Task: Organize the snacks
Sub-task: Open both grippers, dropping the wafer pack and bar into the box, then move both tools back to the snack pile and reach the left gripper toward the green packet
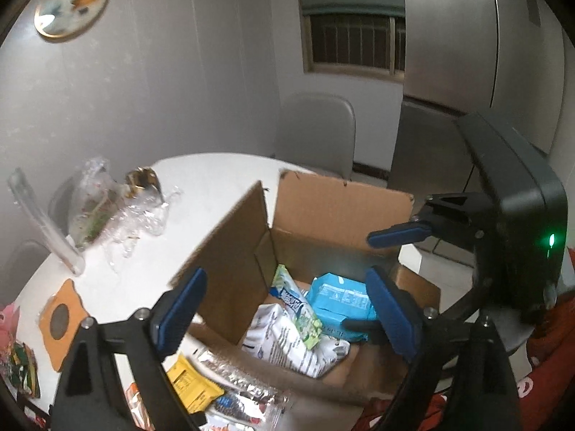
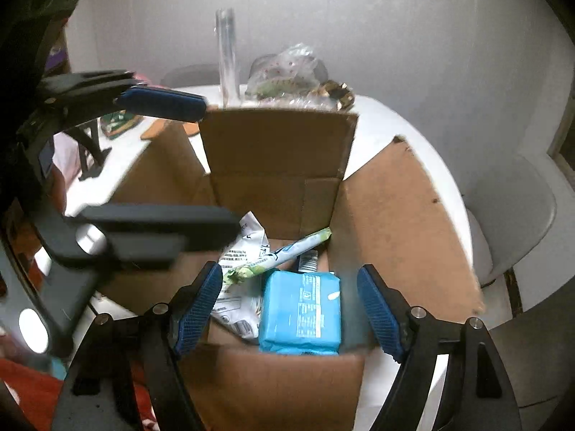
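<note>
An open cardboard box [image 1: 334,212] [image 2: 395,215] stands on the white round table [image 1: 201,176]. Inside lie a light blue packet [image 1: 339,298] [image 2: 302,314], a green and white stick pack [image 1: 294,301] [image 2: 284,253] and a white printed bag [image 1: 287,341] [image 2: 239,248]. My left gripper [image 1: 287,312] is open and empty above the box's near left corner. My right gripper [image 2: 287,305] is open and empty just above the blue packet; it also shows in the left wrist view [image 1: 388,255]. A yellow packet [image 1: 190,384] and silver foil packets [image 1: 237,388] lie on the table in front of the box.
Clear plastic bags [image 1: 104,208] [image 2: 284,72] and a clear tube [image 1: 43,222] [image 2: 227,54] sit at the table's far side. An orange coaster [image 1: 59,319] and more snack packs [image 1: 21,366] lie at the left. A grey chair [image 1: 316,129] [image 2: 514,215] stands behind the table.
</note>
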`<state>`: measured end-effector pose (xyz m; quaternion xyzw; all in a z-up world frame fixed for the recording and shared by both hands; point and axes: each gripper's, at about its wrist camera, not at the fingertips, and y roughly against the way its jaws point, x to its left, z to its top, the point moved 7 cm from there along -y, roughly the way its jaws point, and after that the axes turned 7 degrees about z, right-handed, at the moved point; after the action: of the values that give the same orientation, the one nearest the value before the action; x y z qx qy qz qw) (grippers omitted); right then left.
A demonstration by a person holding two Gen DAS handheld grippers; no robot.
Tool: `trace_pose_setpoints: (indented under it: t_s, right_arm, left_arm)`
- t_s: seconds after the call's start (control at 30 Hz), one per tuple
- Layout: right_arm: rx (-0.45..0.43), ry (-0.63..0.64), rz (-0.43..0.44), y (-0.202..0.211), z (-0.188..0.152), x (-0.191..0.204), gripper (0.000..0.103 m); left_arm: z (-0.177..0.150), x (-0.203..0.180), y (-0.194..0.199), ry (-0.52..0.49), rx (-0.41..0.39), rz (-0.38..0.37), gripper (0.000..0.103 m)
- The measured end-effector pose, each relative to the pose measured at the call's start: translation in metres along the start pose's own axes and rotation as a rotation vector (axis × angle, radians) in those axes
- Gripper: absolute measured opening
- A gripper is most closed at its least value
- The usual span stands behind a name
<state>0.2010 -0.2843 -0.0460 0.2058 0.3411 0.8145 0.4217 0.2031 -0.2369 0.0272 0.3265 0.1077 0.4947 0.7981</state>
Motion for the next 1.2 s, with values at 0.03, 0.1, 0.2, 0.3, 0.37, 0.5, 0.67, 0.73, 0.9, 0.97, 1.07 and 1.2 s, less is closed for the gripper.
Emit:
trace_pose_setpoints:
  t_s: [0.03, 0.1, 0.2, 0.3, 0.37, 0.5, 0.67, 0.73, 0.9, 0.97, 1.07, 1.2]
  right_arm:
    - [-0.011, -0.001, -0.003, 0.005, 0.001, 0.001, 0.076]
    - [-0.050, 0.002, -0.016, 0.020, 0.003, 0.007, 0.082]
    - [-0.115, 0.022, -0.036, 0.041, 0.011, 0.022, 0.087]
    - [-0.194, 0.058, -0.056, 0.067, 0.018, 0.044, 0.098]
    - [-0.243, 0.089, -0.048, 0.080, 0.024, 0.062, 0.103]
    - [-0.345, 0.174, -0.006, 0.095, 0.040, 0.106, 0.103]
    - [-0.282, 0.280, 0.087, 0.066, 0.051, 0.167, 0.103]
    - [-0.262, 0.324, 0.106, 0.050, 0.052, 0.190, 0.103]
    - [-0.167, 0.367, 0.179, -0.005, 0.044, 0.232, 0.103]
    - [-0.119, 0.352, 0.207, -0.031, 0.039, 0.239, 0.102]
    - [-0.057, 0.323, 0.228, -0.068, 0.026, 0.244, 0.102]
    - [0.007, 0.283, 0.232, -0.107, 0.009, 0.239, 0.096]
  left_arm:
    - [-0.002, 0.003, 0.009, 0.008, -0.014, 0.006, 0.091]
    - [-0.006, 0.008, 0.025, 0.022, -0.036, 0.012, 0.093]
    - [-0.017, 0.019, 0.051, 0.043, -0.072, 0.026, 0.094]
    - [-0.029, 0.037, 0.077, 0.080, -0.102, 0.057, 0.095]
    - [-0.038, 0.051, 0.092, 0.108, -0.116, 0.086, 0.095]
    - [-0.065, 0.081, 0.115, 0.168, -0.133, 0.127, 0.095]
    - [-0.112, 0.125, 0.127, 0.265, -0.123, 0.196, 0.095]
    - [-0.132, 0.137, 0.126, 0.293, -0.109, 0.212, 0.095]
    - [-0.182, 0.162, 0.116, 0.367, -0.059, 0.254, 0.095]
    - [-0.201, 0.168, 0.106, 0.389, -0.030, 0.258, 0.095]
    - [-0.225, 0.176, 0.087, 0.428, 0.012, 0.262, 0.095]
    - [-0.249, 0.188, 0.059, 0.483, 0.063, 0.246, 0.095]
